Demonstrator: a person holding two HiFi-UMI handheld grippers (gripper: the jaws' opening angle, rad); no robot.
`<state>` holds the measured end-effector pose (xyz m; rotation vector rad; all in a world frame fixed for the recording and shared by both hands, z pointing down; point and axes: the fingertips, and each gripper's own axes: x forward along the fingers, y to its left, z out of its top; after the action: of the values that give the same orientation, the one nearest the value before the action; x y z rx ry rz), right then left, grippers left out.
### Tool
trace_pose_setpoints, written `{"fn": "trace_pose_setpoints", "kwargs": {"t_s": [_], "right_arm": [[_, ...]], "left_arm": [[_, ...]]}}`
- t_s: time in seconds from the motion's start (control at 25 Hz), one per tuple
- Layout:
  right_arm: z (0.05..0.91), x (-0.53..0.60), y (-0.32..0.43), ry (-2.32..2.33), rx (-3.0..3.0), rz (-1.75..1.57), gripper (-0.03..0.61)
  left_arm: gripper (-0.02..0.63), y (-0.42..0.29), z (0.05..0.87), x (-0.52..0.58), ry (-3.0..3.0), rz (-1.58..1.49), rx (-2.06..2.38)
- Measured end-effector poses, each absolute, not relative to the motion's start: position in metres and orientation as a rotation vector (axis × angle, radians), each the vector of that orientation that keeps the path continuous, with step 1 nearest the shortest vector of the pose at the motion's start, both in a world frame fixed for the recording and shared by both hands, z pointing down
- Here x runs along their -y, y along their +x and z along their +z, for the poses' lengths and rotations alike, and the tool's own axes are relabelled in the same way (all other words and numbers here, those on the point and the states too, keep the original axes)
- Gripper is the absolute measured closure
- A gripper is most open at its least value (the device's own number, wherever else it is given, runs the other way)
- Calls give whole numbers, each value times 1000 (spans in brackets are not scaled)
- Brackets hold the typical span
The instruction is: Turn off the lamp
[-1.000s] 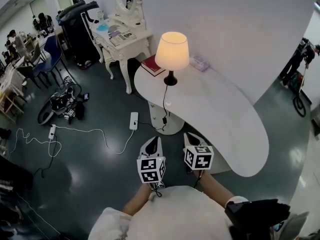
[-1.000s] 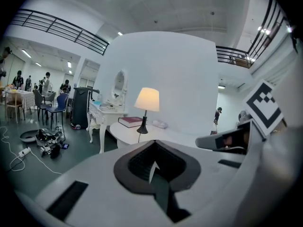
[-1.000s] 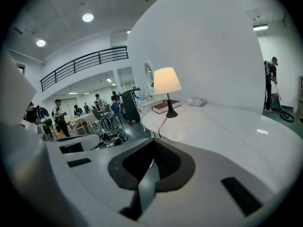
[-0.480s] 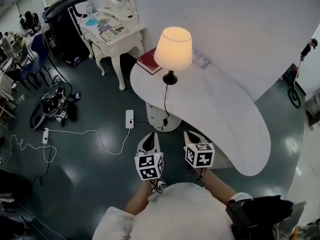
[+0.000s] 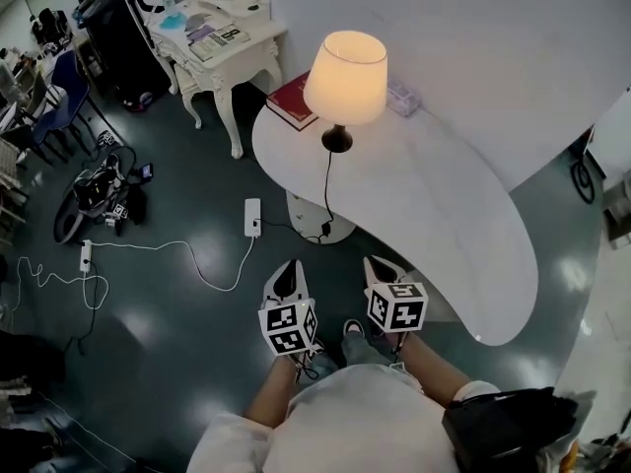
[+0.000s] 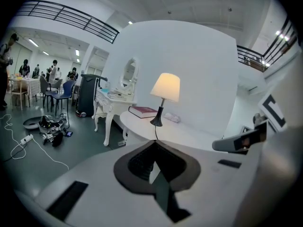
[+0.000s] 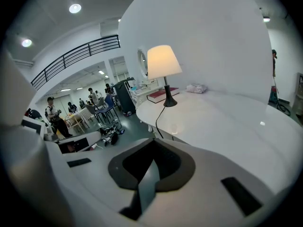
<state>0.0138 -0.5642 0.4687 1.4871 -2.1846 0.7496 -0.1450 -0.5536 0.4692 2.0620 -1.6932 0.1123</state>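
The lamp (image 5: 345, 67) is lit, its cream shade glowing above a small black base (image 5: 337, 141) at the far end of the curved white table (image 5: 463, 235). Its black cord (image 5: 328, 185) runs over the table's edge and hangs toward the pedestal. My left gripper (image 5: 287, 266) and right gripper (image 5: 374, 262) are held side by side near the table's front edge, well short of the lamp. Both are shut with nothing in them. The lamp (image 6: 165, 86) shows ahead of the shut left gripper (image 6: 154, 144), and the lamp (image 7: 163, 63) ahead of the shut right gripper (image 7: 152, 143).
A red book (image 5: 293, 101) and a small clear packet (image 5: 402, 99) lie beside the lamp. On the floor are a white power strip (image 5: 251, 217), loose cables (image 5: 168, 254) and a dark heap of gear (image 5: 99, 190). A white dressing table (image 5: 222, 47) stands at the back left; a curved white wall (image 5: 473, 47) runs behind the table.
The person has come a little closer to the table, so the lamp and table sit nearer in view. Both grippers have sunk slightly and stay shut and side by side.
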Motion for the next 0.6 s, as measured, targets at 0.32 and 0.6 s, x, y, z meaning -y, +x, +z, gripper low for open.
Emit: {"fn": "trace_pose_setpoints", "kwargs": {"t_s": [0.32,0.6], "right_arm": [[496,583,11,1403,2195,790,580],[537,583,7,1289,2208,805,580]], "left_arm": [[607,-138,484,558,2014,189,1713],[607,-114,518,565,2001,276,1660]]}}
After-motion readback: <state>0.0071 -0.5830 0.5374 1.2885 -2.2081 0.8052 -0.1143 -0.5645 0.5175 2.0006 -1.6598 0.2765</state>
